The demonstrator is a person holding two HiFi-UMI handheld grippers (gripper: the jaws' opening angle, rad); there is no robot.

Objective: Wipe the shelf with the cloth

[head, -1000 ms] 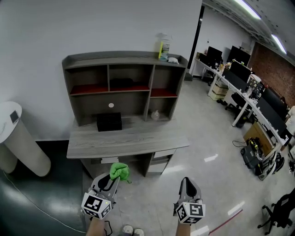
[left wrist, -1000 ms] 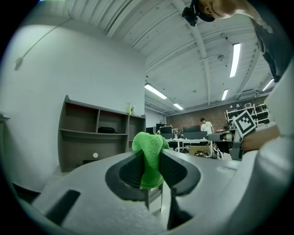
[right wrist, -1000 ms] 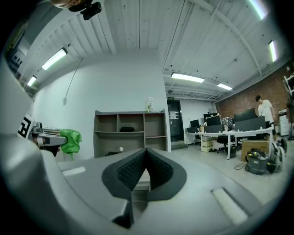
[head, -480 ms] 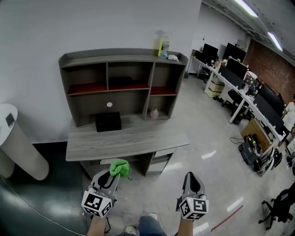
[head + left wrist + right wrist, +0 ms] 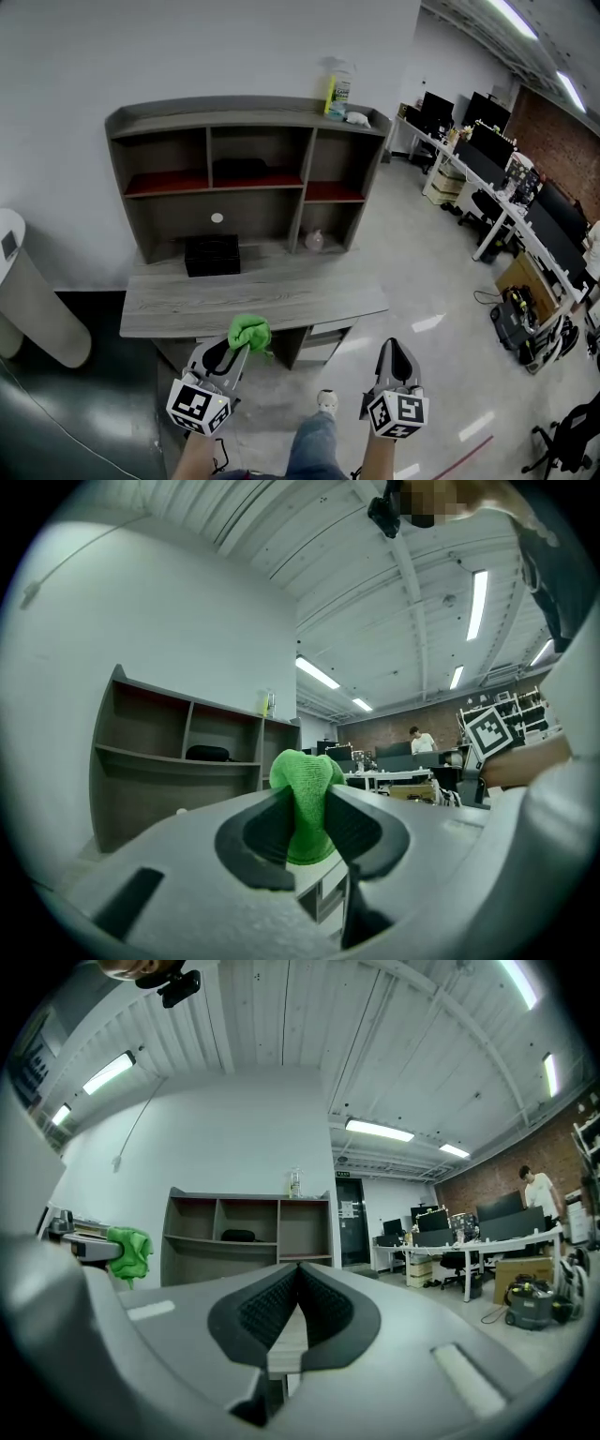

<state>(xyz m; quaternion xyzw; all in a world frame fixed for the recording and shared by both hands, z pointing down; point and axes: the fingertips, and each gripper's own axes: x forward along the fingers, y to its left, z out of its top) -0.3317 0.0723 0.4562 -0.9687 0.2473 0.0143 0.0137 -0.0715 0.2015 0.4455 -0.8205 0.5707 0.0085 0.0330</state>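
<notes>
Pinching one cloth (image 5: 249, 331) | left hand-held gripper (image 5: 242, 348) | one shelf (image 5: 234, 114)

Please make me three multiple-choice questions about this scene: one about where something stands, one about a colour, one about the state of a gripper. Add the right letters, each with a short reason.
1. Where does the spray bottle stand?
A) on top of the shelf
B) on the desk surface
C) on the floor

2. What colour is the cloth in the left gripper?
A) red
B) green
C) white

3. How is the right gripper?
A) open, empty
B) shut, empty
C) shut on the cloth

1 A: the head view shows it on the top board.
2 B: both gripper views show green.
3 B: its jaws meet with nothing between.
</notes>
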